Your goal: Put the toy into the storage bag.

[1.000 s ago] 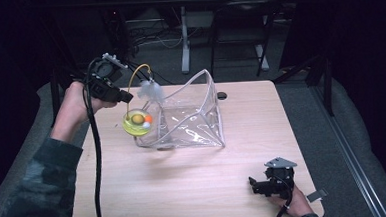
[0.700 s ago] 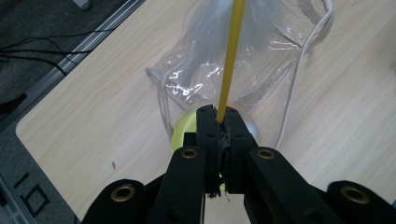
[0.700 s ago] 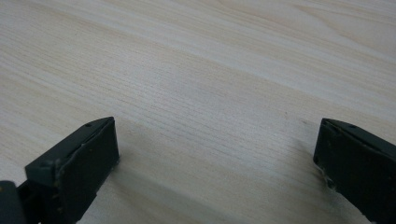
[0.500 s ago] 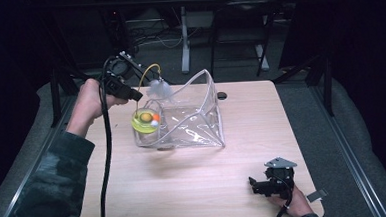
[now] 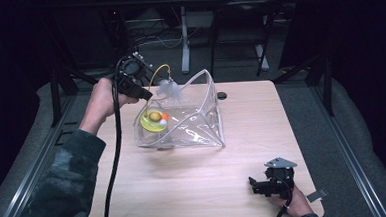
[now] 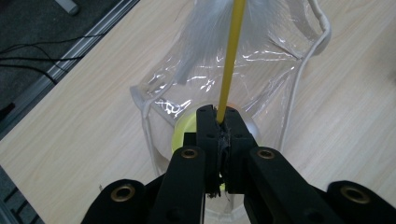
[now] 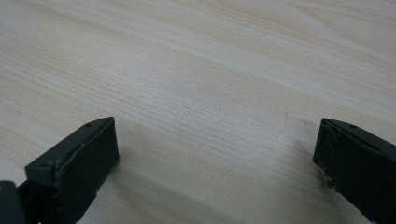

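Pale wooden worktop: left claw clamps thin yellow feather-tipped wand over clear plastic bag; right claw gapes empty, near right.

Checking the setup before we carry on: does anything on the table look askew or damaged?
Nothing looks damaged or spilled. The clear bag slumps on its side, mouth gaping, as soft plastic does. The left gripper grips the yellow stick of a feather wand.

We are looking along our left tool, whose jaws are clamping the thin yellow stick of a white feather toy. Beyond it, a clear plastic bag is lying on the wooden counter, with a yellow round thing showing behind the jaws.
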Demonstrator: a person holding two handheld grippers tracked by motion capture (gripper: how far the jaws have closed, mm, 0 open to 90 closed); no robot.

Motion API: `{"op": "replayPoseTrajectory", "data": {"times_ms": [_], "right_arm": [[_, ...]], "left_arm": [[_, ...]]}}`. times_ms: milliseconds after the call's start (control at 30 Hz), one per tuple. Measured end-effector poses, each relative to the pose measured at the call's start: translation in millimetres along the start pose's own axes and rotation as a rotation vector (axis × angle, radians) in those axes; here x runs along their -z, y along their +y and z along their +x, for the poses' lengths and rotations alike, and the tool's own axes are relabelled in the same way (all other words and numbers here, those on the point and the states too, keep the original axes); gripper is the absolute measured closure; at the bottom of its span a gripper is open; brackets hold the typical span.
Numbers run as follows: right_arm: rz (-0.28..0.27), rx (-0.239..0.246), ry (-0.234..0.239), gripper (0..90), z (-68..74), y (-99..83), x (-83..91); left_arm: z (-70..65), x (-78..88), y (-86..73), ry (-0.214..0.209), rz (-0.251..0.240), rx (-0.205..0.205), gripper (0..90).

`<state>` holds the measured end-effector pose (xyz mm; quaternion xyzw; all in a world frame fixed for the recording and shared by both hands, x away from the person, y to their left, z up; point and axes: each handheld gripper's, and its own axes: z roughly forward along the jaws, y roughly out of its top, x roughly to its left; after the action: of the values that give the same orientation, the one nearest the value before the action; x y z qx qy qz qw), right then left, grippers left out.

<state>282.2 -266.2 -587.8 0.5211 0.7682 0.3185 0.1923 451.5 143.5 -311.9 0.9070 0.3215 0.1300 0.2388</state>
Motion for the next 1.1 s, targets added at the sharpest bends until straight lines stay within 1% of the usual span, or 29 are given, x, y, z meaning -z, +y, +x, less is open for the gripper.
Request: {"op": "replayPoseTrajectory", "data": {"times_ms": [67,333,367,567,667,867,967,1033,1100], "right_arm": [[0.001,0.001,-0.001,0.0,0.0,0.0,0.0],[0.0,0.005,-0.002,0.0,0.0,0.2,-0.2],[0.001,0.005,-0.002,0.0,0.0,0.2,-0.2],[-0.001,0.01,-0.002,0.0,0.1,0.4,-0.5],[-0.003,0.007,0.005,0.0,0.1,0.4,-0.9],[-0.003,0.01,-0.002,0.0,0.1,0.3,-0.5],[0.0,0.009,-0.004,0.0,0.3,0.0,0.0],[0.003,0.018,-0.012,0.0,-0.2,0.0,0.6],[0.002,0.018,-0.013,0.0,-0.1,0.0,0.6]], "left_arm": [[-1.3,-3.0,2.6,-0.001,-0.005,-0.01,88.0],[-2.2,-12.1,6.8,-0.003,-0.018,-0.009,88.0],[-2.4,-13.7,7.2,-0.004,-0.019,-0.003,88.0],[-2.6,-25.2,10.2,-0.012,-0.025,-0.005,88.0],[-2.9,-29.3,10.7,-0.017,-0.022,-0.008,88.0],[-2.5,-45.8,8.6,-0.035,-0.02,-0.002,88.0],[-1.4,-49.1,8.0,-0.044,-0.021,0.004,88.0],[-0.3,-50.2,8.0,-0.044,-0.018,0.002,88.0],[-0.6,-51.0,8.1,-0.043,-0.026,0.004,88.0]]}}
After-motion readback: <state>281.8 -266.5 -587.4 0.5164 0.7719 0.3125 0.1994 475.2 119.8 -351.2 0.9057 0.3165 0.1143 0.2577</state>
